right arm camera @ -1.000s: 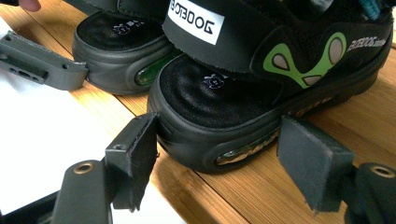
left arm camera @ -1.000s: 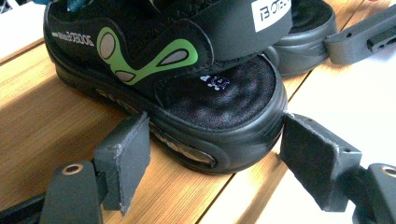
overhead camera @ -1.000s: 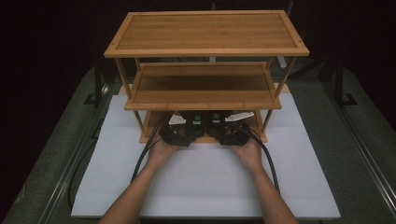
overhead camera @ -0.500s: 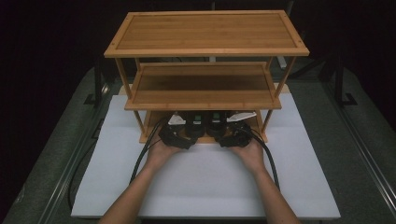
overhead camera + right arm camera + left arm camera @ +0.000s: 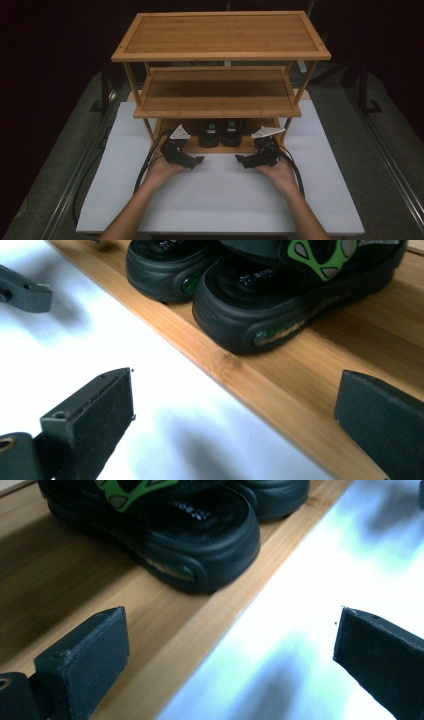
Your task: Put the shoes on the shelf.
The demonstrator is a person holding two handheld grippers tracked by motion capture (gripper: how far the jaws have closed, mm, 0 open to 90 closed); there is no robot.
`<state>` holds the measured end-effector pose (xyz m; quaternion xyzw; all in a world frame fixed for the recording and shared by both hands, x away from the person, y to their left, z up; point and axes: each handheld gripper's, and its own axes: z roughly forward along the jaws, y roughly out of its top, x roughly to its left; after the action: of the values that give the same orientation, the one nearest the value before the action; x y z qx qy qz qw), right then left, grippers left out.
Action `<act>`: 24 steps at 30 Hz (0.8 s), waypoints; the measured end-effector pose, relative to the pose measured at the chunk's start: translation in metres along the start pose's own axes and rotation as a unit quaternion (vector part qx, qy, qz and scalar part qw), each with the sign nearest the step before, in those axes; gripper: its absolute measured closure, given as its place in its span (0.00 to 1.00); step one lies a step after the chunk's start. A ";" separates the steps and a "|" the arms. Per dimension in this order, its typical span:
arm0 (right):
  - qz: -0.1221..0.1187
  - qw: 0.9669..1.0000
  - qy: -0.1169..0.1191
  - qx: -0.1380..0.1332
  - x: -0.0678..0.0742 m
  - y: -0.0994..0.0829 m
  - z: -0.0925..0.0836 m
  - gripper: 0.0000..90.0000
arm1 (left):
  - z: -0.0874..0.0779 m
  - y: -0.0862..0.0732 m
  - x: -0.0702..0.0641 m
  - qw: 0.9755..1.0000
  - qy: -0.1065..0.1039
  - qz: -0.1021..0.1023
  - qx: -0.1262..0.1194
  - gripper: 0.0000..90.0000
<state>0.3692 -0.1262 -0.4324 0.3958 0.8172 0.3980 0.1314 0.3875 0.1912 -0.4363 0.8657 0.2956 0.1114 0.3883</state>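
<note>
A pair of black sandals with green straps stands side by side on the bottom shelf [image 5: 250, 147] of a three-tier bamboo rack, heels toward me: the left sandal [image 5: 210, 133] [image 5: 200, 535] and the right sandal [image 5: 233, 132] [image 5: 280, 300]. My left gripper [image 5: 191, 159] [image 5: 230, 670] is open just in front of the shelf's edge, left of the sandals, with nothing between its jaws. To their right my right gripper [image 5: 246, 160] [image 5: 235, 430] is likewise open and holds nothing. Both grippers hover over the white mat [image 5: 220, 200].
The rack's middle shelf [image 5: 217, 95] and top shelf [image 5: 222, 35] overhang the sandals and carry nothing. Black cables [image 5: 145, 170] trail from each gripper across the mat. Grey table [image 5: 60, 165] surrounds the mat, with dark stands at the back corners.
Both grippers have drawn back from the sandals toward the person and moved apart. The sandals stay on the bottom shelf.
</note>
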 end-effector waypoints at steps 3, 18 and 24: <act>0.005 1.000 0.000 -0.003 -0.001 -0.006 -0.008 0.02 | -0.007 -0.004 -0.002 1.000 -0.002 0.001 0.003 0.00; 0.018 0.999 -0.014 -0.028 -0.008 -0.043 -0.050 0.02 | -0.052 -0.033 -0.012 1.000 0.023 0.002 -0.019 0.00; 0.021 0.999 -0.024 -0.032 -0.012 -0.058 -0.065 0.02 | -0.070 -0.049 -0.015 0.999 0.030 -0.007 -0.021 0.00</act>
<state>0.3112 -0.1925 -0.4356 0.4176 0.7924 0.4165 0.1554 0.3253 0.2500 -0.4249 0.8517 0.3108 0.1402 0.3980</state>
